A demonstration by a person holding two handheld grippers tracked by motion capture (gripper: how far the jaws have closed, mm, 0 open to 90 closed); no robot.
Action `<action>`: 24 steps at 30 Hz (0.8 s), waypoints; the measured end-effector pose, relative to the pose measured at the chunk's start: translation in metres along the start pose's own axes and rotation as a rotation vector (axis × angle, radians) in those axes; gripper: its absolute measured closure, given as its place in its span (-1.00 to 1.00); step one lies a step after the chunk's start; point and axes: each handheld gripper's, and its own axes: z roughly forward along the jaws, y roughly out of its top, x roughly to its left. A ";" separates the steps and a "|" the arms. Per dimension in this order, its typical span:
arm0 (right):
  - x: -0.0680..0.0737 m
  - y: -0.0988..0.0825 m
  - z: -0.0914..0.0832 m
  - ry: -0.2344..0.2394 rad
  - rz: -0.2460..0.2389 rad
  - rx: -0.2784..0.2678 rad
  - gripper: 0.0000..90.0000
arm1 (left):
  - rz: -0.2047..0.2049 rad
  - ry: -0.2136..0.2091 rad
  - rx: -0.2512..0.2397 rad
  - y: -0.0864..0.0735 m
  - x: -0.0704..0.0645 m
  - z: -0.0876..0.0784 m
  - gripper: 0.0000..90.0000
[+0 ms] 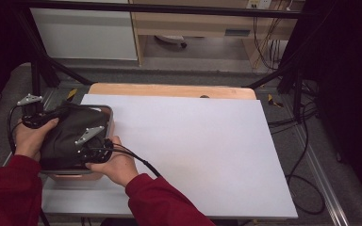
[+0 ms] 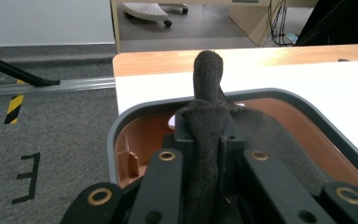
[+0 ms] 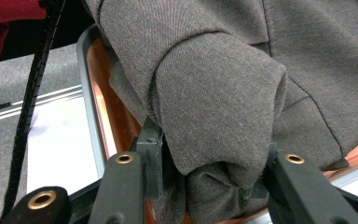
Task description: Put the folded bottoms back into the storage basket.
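Observation:
A dark grey garment [image 1: 68,136] is bunched in an orange bin with a grey rim [image 1: 109,111] at the table's left edge. My left gripper [image 1: 62,112] is at the bin's far left side, shut on a thin fold of the garment [image 2: 208,74] that sticks up past its tips [image 2: 207,130]. The bin's rim [image 2: 121,126] curves around behind it. My right gripper [image 1: 78,149] is at the bin's near side, shut on a thick rolled fold of the garment [image 3: 214,93], which bulges between its jaws [image 3: 209,158] above the bin's rim [image 3: 86,79].
A white sheet [image 1: 193,146] covers the wooden table [image 1: 169,89] to the right of the bin. Black frame posts [image 1: 37,70] stand at the back left. Cables [image 1: 306,141] lie on the floor at the right. A ribbed black cable [image 3: 32,88] hangs beside my right gripper.

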 end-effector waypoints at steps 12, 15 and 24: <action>0.002 0.003 -0.001 -0.019 0.017 0.006 -0.10 | -0.014 0.061 -0.029 0.002 -0.006 0.000 0.14; 0.004 0.005 -0.010 -0.029 0.025 0.010 -0.47 | -0.036 0.070 -0.068 0.008 -0.012 -0.005 -0.03; 0.001 0.008 -0.029 -0.094 0.013 -0.003 -0.80 | 0.006 0.086 -0.056 0.019 -0.038 -0.010 -0.45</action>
